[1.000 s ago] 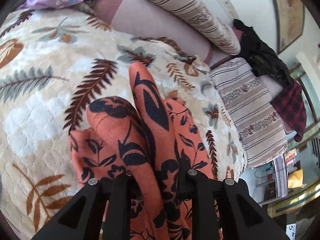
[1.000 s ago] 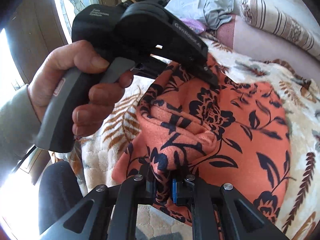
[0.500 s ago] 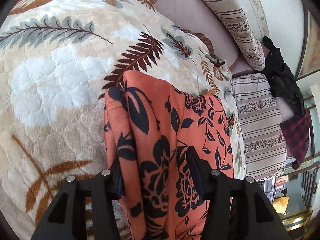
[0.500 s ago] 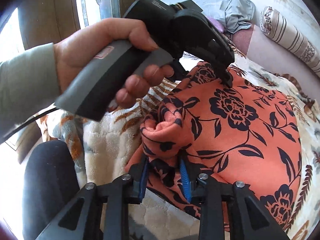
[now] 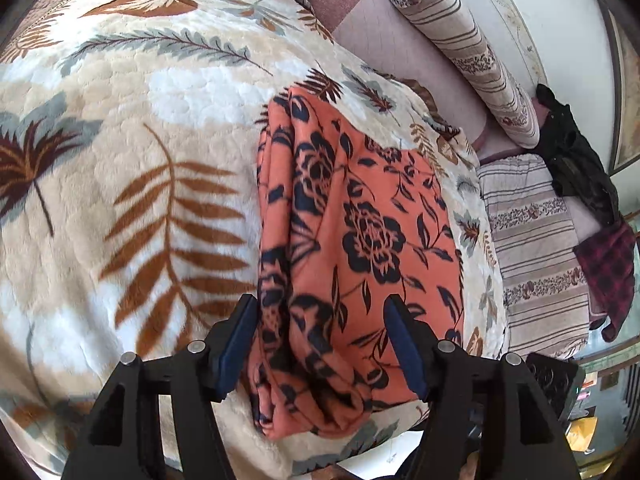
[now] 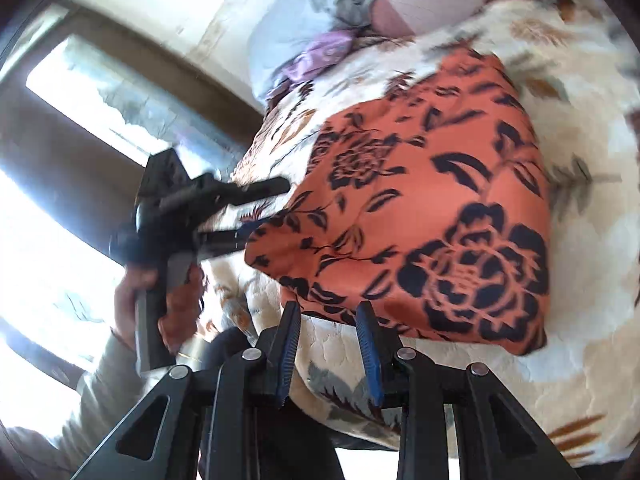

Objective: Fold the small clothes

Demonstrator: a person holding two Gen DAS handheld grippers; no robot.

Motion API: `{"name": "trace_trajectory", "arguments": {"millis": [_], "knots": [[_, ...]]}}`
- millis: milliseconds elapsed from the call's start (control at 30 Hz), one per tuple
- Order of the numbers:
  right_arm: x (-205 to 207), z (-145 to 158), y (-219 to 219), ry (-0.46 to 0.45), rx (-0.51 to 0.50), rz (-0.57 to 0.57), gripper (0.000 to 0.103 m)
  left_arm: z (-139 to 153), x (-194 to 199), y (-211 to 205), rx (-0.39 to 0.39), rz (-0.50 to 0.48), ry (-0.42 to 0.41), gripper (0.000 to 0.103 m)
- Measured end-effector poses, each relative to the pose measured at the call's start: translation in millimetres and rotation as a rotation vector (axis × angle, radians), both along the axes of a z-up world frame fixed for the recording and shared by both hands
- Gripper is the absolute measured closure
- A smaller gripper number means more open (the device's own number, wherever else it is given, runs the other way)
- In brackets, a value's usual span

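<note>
An orange garment with a black flower print (image 5: pixel 360 232) lies folded in a rough rectangle on the leaf-patterned blanket (image 5: pixel 120 160). My left gripper (image 5: pixel 320 340) straddles its near end; its jaws are opening and the blue pads stand clear of the cloth between them. In the right wrist view the garment (image 6: pixel 432 208) fills the middle. My right gripper (image 6: pixel 328 320) hovers open just short of its near edge, with only blanket between the fingers. The left gripper (image 6: pixel 272 204) shows there at the garment's left corner, held by a hand (image 6: pixel 176 304).
A striped bolster (image 5: pixel 472 52) and a striped cushion (image 5: pixel 536 264) lie beyond the garment, with black clothes (image 5: pixel 576 160) and a red plaid piece (image 5: pixel 612 272) at the right. Purple and grey clothes (image 6: pixel 320 48) sit at the bed's far corner. A bright window (image 6: pixel 60 240) is at the left.
Both grippers have let go of the orange garment, opened and drawn back. The bunched cloth now lies flat and folded on the blanket. The right gripper's view has rolled.
</note>
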State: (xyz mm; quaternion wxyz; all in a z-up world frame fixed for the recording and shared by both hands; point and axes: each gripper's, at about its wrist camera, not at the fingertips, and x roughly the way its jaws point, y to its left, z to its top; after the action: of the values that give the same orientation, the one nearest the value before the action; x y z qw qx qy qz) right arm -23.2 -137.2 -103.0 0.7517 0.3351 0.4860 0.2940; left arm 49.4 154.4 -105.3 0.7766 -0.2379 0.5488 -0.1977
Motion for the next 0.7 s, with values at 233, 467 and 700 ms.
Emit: {"name": "trace_trajectory", "arguments": {"millis": [233,467,700], "knots": [[2.1,-45.6,-47.4,0.245,0.372,-0.169,0.071,-7.5,-24.1,-4.7,0.002,0.015,0.035,0.038],[9.8,-77.4,-67.8,0.373,0.612,-0.394,0.026,-19.1,-27.1,5.8,-0.019,0.07,0.1,0.068],[2.6,-62.1,-70.2,0.384,0.6,-0.384,0.025,-19.1,-30.5,12.5,-0.063,0.112,0.124,0.072]]}}
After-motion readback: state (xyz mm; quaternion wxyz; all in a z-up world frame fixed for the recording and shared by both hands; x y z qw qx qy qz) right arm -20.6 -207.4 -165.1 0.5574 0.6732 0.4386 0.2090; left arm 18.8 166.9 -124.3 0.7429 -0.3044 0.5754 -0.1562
